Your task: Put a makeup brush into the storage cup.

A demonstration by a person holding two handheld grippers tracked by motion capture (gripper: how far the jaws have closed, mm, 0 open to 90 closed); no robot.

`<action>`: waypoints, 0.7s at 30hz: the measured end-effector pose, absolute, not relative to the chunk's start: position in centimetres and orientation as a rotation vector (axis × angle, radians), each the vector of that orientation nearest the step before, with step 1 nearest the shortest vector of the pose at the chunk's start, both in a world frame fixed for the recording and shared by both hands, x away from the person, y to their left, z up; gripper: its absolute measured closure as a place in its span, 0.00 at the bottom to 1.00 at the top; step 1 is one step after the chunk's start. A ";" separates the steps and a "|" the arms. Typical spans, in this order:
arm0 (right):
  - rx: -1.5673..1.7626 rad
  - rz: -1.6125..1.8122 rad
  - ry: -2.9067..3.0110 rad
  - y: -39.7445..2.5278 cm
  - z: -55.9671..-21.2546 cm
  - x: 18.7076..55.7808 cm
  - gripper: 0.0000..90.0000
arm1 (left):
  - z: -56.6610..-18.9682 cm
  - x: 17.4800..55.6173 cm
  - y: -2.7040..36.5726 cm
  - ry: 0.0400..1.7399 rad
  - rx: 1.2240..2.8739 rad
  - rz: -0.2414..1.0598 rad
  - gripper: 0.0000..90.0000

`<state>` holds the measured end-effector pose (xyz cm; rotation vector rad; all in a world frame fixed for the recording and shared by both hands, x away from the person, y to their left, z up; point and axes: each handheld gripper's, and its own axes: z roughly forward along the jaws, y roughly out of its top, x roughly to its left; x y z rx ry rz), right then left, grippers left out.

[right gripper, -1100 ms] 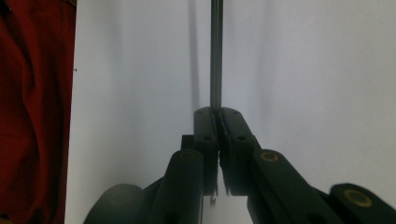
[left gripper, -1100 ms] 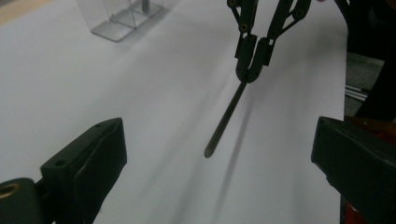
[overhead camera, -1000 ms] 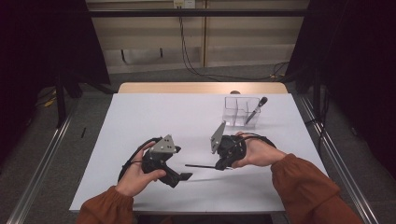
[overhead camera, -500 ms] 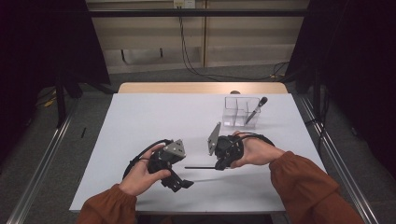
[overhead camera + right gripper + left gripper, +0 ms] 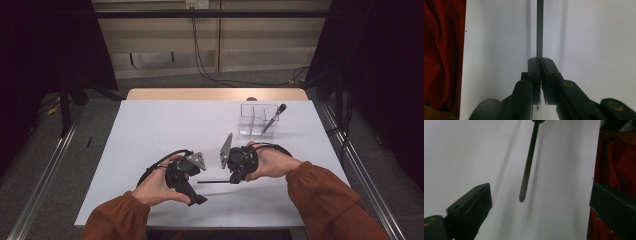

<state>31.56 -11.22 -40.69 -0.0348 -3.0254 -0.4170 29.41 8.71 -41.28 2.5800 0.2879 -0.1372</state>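
A thin black rod (image 5: 214, 182) is held level just above the white table (image 5: 165, 125), near its front. My right gripper (image 5: 232, 179) is shut on the rod's right end. In the right gripper view the jaws (image 5: 539, 62) pinch the rod (image 5: 539, 30), which runs straight away from them. My left gripper (image 5: 196, 184) stands open facing the rod's free left end. In the left gripper view the rod (image 5: 527, 167) points toward the wide gap between the jaws (image 5: 541, 195), and its tip stops short of them.
A clear divided organizer (image 5: 256, 120) stands at the back right of the table with a black brush (image 5: 274, 117) leaning in it. Orange-red sleeves (image 5: 325, 195) come in from the bottom. Cables trail from both grippers.
The left gripper has moved right, toward the rod's free end. The right gripper with the rod has shifted slightly left and nearer the front edge.
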 end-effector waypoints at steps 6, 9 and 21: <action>-0.031 -0.432 -3.020 -11.2 -40.6 31.5 0.96 | -41.3 29.6 8.5 0.269 2.610 -0.139 0.14; -0.030 -0.430 -3.013 -11.1 -40.8 31.5 0.96 | -41.5 29.8 8.4 0.263 2.626 -0.136 0.22; -0.024 -0.436 -3.007 -11.0 -40.9 31.5 0.96 | -41.8 30.6 8.0 0.271 2.629 -0.184 0.47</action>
